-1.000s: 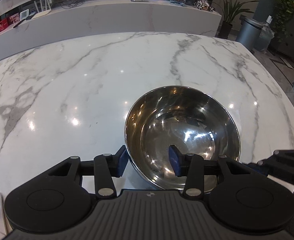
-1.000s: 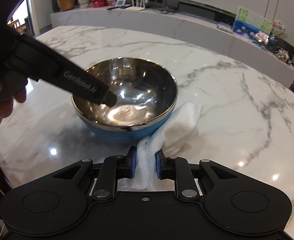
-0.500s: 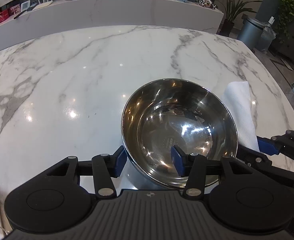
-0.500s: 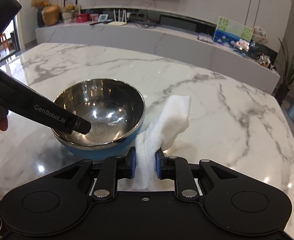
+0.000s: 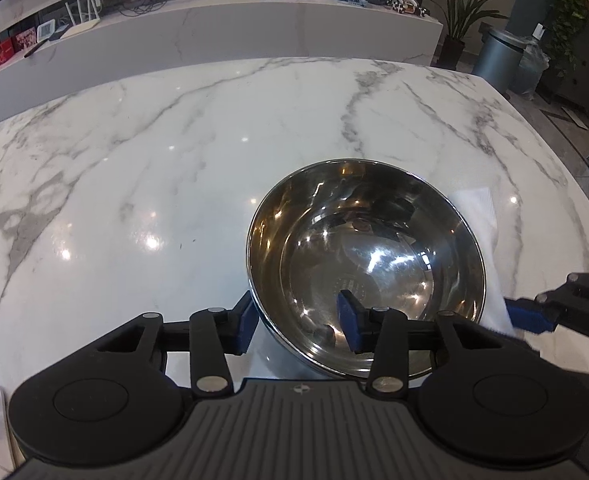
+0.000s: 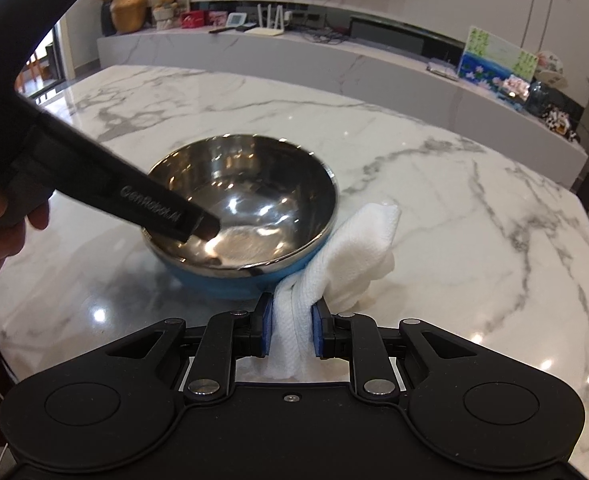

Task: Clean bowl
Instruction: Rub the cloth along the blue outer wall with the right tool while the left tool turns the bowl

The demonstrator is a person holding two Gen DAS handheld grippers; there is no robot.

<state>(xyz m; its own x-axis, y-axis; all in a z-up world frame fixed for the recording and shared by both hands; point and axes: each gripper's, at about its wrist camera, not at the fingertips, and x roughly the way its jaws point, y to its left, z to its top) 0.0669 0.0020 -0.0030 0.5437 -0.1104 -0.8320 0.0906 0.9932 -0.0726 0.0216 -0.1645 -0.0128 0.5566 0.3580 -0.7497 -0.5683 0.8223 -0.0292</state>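
Left gripper [image 5: 297,320]: matte black body, ribbed grey plate at bottom centre, two round black discs, silver pivot screws, blue finger pads [image 5: 348,321]. Right gripper [image 6: 290,330]: same black linkage, silver screws, blue pads. Upper left of the right view: black housing lettered "GenRobot.AI"; bare-skinned hand [image 6: 2,226] at left edge.
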